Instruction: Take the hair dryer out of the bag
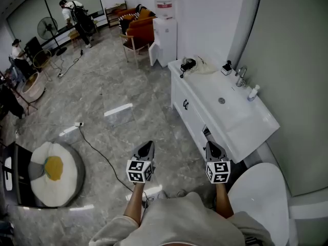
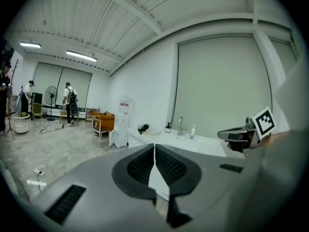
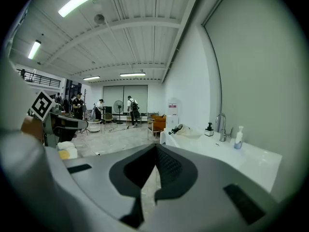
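Head view, contents.

Left gripper (image 1: 147, 145): held out over the grey marble floor (image 1: 102, 101). Its jaws are closed together with nothing between them, and the left gripper view shows the two dark pads meeting along one seam.

Right gripper (image 1: 212, 147): held alongside the left one, near the closest corner of the white vanity (image 1: 187, 106). Its jaws are likewise closed and empty, and the right gripper view shows the pads pressed together. Both grippers are well apart from the task's things.

Hair dryer (image 1: 187, 63): black, lying at the far end of the white tabletop (image 1: 251, 121).

Bag (image 1: 206, 65): pale and slack, lying just right of the hair dryer and touching it. How much of the hair dryer sits inside cannot be made out.

Also on the tabletop:
- a sunken basin (image 1: 221, 100) in the middle
- a chrome tap (image 1: 241, 75) on the wall side
- a small dark pump bottle (image 1: 226, 68) beyond the tap
- a white bottle (image 1: 253, 92) on the near side of the tap

Surroundings:
- a white toilet lid (image 1: 259, 193) at near right
- a water dispenser (image 1: 165, 29) beyond the vanity's far end
- orange chairs (image 1: 139, 27) beside the water dispenser
- a round cushion shaped like a fried egg (image 1: 54, 173) on the floor at left
- a black cable (image 1: 97, 150) running across the floor
- a standing fan (image 1: 47, 27) at the far side of the room
- a person with a backpack (image 1: 77, 15) near the fan
- a second person (image 1: 19, 53) at the far left
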